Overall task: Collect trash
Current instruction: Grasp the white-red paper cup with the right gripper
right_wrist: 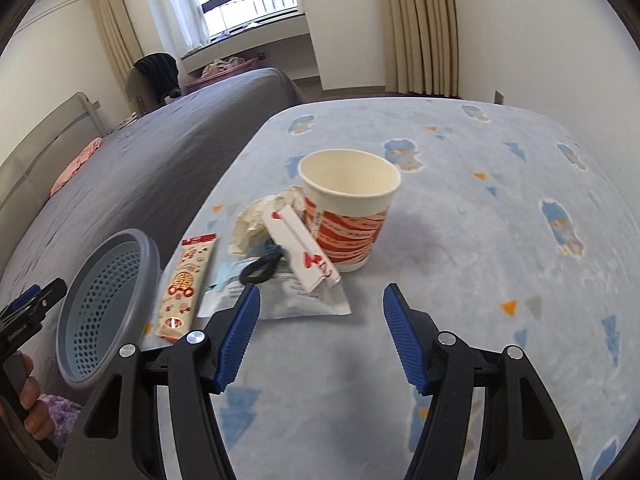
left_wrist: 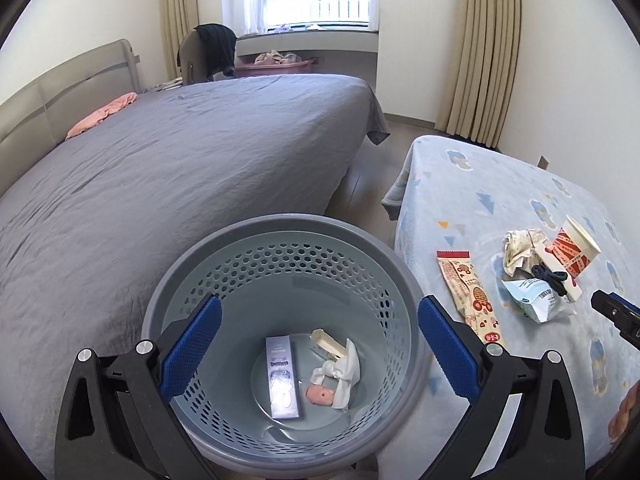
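A grey perforated bin point(left_wrist: 280, 248) stands between the two beds, also at the left of the right wrist view point(right_wrist: 108, 272). Inside lie a purple box point(left_wrist: 282, 376), a white wrapper point(left_wrist: 340, 368) and a pink scrap point(left_wrist: 319, 395). My left gripper point(left_wrist: 320, 344) is open and empty above the bin. On the blue blanket point(right_wrist: 480, 240) lies trash: a red-and-white paper cup point(right_wrist: 352, 216), crumpled paper point(right_wrist: 260, 220), a white box point(right_wrist: 304, 248), a black hair tie point(right_wrist: 260, 268), a white pouch point(right_wrist: 304, 300) and a long snack wrapper point(right_wrist: 186, 284). My right gripper point(right_wrist: 320, 316) is open and empty just short of the pouch.
A large bed with a grey sheet point(left_wrist: 160, 168) fills the left, with a pink cloth point(left_wrist: 104, 114) near the headboard. Beyond are a chair with dark clothes point(left_wrist: 212, 52), a window ledge and beige curtains point(left_wrist: 484, 48). A narrow floor strip separates the beds.
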`<move>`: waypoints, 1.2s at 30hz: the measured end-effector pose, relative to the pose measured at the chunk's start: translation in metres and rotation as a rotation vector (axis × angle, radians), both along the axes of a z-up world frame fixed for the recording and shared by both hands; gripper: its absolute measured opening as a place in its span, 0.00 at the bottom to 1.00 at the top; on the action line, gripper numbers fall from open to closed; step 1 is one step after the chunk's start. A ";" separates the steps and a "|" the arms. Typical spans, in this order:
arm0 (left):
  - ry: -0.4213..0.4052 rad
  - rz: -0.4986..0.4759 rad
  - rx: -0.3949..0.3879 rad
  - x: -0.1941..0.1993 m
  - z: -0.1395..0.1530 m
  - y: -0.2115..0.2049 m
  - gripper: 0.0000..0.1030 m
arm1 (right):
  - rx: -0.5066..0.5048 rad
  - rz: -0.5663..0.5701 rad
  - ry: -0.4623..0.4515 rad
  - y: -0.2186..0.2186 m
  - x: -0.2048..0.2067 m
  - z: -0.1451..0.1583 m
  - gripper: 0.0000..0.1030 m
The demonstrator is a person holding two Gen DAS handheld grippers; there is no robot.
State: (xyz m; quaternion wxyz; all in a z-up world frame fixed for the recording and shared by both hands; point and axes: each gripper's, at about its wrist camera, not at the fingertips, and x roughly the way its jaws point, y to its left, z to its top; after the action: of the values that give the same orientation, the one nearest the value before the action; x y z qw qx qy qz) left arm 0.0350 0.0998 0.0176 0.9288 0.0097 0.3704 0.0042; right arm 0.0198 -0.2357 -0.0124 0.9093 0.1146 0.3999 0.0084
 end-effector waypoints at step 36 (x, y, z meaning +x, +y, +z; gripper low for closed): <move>0.052 -0.034 0.034 0.013 -0.017 -0.030 0.94 | 0.041 -0.072 -0.015 -0.015 0.088 -0.027 0.74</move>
State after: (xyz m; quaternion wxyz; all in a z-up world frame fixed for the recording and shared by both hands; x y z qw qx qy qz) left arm 0.0475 0.0699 0.0010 0.9185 0.0318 0.3942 -0.0056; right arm 0.1076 -0.2506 -0.0391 0.9094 0.1475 0.3886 -0.0155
